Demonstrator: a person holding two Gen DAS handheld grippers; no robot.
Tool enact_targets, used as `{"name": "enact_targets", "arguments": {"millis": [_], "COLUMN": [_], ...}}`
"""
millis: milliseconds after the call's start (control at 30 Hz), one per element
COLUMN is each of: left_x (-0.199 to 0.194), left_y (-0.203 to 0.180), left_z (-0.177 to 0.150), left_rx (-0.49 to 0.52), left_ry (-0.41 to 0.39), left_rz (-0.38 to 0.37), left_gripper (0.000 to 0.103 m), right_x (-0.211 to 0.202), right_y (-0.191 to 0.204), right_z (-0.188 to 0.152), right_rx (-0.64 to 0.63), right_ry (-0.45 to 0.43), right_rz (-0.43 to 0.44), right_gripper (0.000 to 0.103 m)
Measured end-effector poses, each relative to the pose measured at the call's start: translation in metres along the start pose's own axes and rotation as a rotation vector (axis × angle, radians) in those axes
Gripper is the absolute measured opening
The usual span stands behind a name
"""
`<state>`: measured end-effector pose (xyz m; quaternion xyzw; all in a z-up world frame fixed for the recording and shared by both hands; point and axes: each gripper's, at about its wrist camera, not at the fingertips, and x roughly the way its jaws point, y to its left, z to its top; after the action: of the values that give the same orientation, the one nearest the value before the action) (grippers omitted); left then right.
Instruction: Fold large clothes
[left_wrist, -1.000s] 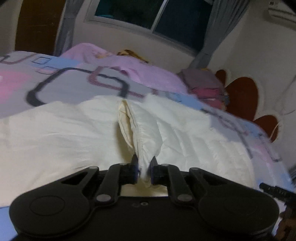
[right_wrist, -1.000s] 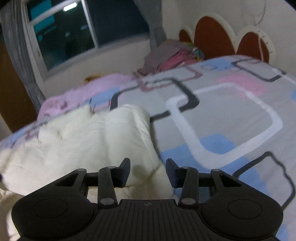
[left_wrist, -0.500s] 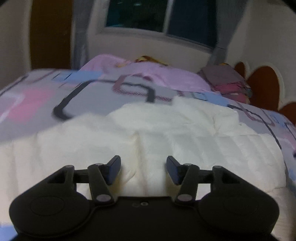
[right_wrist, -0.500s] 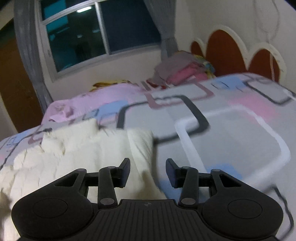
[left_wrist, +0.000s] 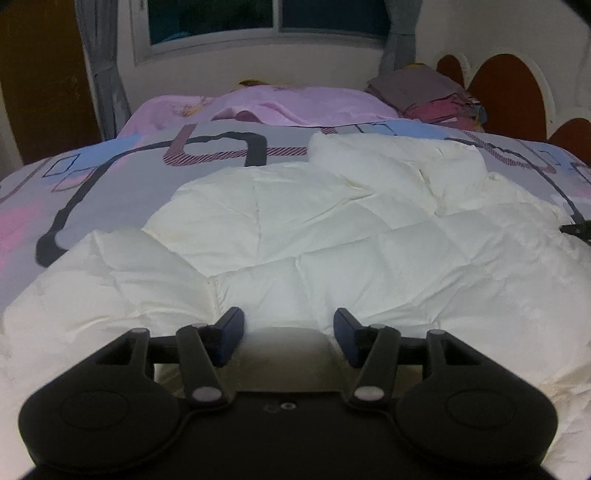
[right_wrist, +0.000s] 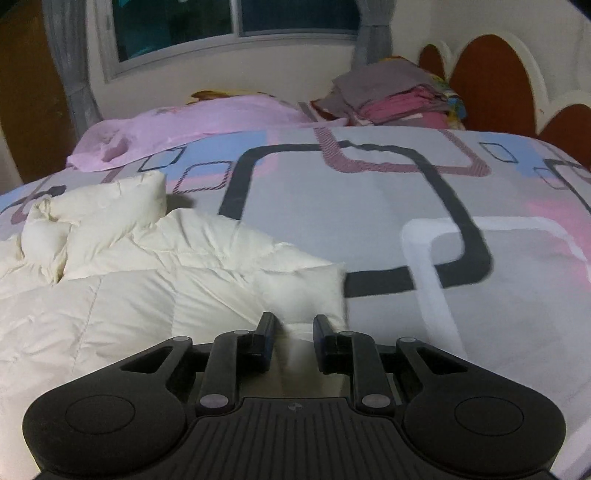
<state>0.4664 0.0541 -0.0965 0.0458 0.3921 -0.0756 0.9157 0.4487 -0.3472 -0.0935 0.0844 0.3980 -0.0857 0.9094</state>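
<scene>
— What have my tongs got?

— Left tongs (left_wrist: 288, 334) gape wide, empty, above the cream puffer jacket (left_wrist: 332, 236). Right tongs (right_wrist: 293, 339) are partly open over the jacket's corner (right_wrist: 306, 291); whether they pinch it, I cannot tell.

— And beyond?

— The jacket lies spread on the patterned bedspread (right_wrist: 369, 206), bare cover to its right. Folded clothes (right_wrist: 391, 96) are stacked by the headboard (right_wrist: 491, 81).

Cream quilted puffer jacket (left_wrist: 332, 236), rumpled, spread on bed

Black plastic tongs (left_wrist: 288, 332), blue pads (left_wrist: 229, 334), silver screws.
</scene>
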Motion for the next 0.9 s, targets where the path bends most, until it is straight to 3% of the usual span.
{"name": "enact_targets", "arguments": {"millis": [100, 233, 367, 533, 567, 600, 633, 667, 733, 800, 900], "left_x": [-0.034, -0.061, -0.037, -0.026, -0.032, -0.039, -0.048, -0.058, -0.077, -0.089, -0.11], "left_y": [-0.004, -0.022, -0.028, -0.023, -0.023, -0.021, -0.018, -0.013, -0.001, 0.016, 0.043], "left_z": [-0.004, -0.022, -0.036, -0.039, -0.04, -0.042, -0.046, -0.051, -0.066, -0.078, -0.096], "left_rx": [0.0, 0.011, 0.001, -0.011, -0.016, -0.026, -0.038, -0.054, -0.111, -0.181, -0.289], "left_ry": [-0.082, -0.115, -0.027, -0.007, -0.014, -0.024, -0.036, -0.046, -0.054, -0.047, -0.069], "left_rz": [-0.001, -0.048, -0.021, -0.022, -0.014, -0.006, 0.002, 0.02, 0.027, 0.026, 0.056], "left_gripper": [0.079, 0.078, 0.079, 0.081, 0.079, 0.081, 0.085, 0.095, 0.095, 0.078, 0.073], "right_x": [-0.046, -0.089, -0.071, -0.083, -0.091, -0.102, -0.113, -0.127, -0.14, -0.149, -0.155], "right_y": [-0.003, 0.003, 0.014, 0.023, 0.023, 0.023, 0.022, 0.022, 0.022, 0.024, 0.023], "right_z": [-0.012, -0.048, -0.074, -0.07, -0.07, -0.072, -0.074, -0.078, -0.084, -0.089, -0.094], "right_rx": [0.016, 0.007, -0.014, -0.002, 0.005, 0.011, 0.013, 0.008, 0.012, 0.024, 0.071], "right_ry": [-0.047, -0.062, 0.042, 0.021, 0.002, -0.028, -0.066, -0.113, -0.119, -0.116, -0.103], "right_rz": [0.057, 0.094, 0.032, 0.034, 0.041, 0.034, 0.024, 0.039, 0.068, 0.073, 0.083], "right_gripper": [0.021, 0.021, 0.021, 0.022, 0.032, 0.052, 0.093, 0.097, 0.095, 0.084, 0.078]}}
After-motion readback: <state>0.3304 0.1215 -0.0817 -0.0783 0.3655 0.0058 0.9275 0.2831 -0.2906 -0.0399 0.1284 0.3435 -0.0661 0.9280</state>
